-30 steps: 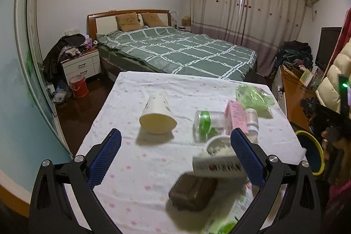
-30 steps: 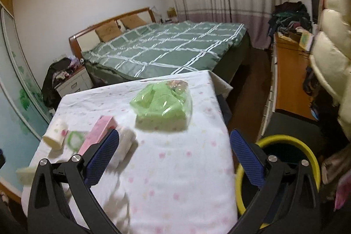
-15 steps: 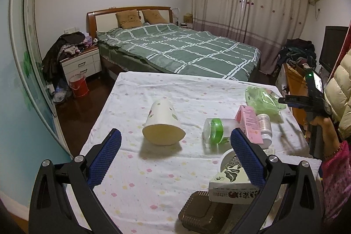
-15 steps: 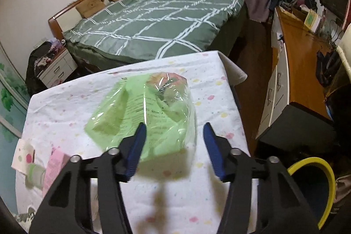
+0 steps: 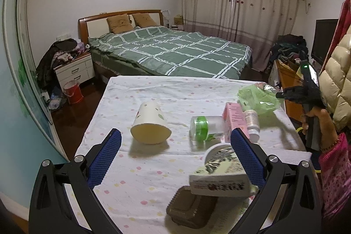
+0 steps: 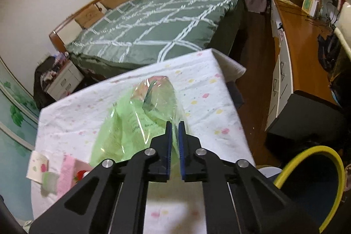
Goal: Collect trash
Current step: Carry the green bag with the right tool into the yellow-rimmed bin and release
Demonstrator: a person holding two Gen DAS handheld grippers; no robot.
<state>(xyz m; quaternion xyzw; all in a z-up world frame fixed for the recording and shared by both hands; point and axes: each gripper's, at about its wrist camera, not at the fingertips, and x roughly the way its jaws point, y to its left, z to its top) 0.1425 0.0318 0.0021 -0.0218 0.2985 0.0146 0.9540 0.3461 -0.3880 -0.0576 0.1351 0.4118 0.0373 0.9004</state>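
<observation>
On the table: 1 crinkled green plastic bag [image 5: 260, 98], 1 tipped white paper cup [image 5: 150, 123], 1 clear green-lidded jar [image 5: 207, 129], 1 pink carton [image 5: 235, 116], 1 small white bottle [image 5: 252, 122], 1 brown plastic clamshell box [image 5: 192, 208], 1 white printed box [image 5: 219, 178]. Beside it: 1 yellow-rimmed bin [image 6: 316, 185].

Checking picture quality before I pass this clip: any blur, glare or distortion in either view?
Left wrist view: fisheye bends the walls; the box near the bottom edge is smeared. Right wrist view: glare streaks on the green bag; table and bed soft with motion blur.

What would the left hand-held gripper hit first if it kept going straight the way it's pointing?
Probably the paper cup lying on its side on the table, just ahead between the open fingers of the left hand-held gripper. Depth is hard to judge; it might meet the tablecloth first.
</observation>
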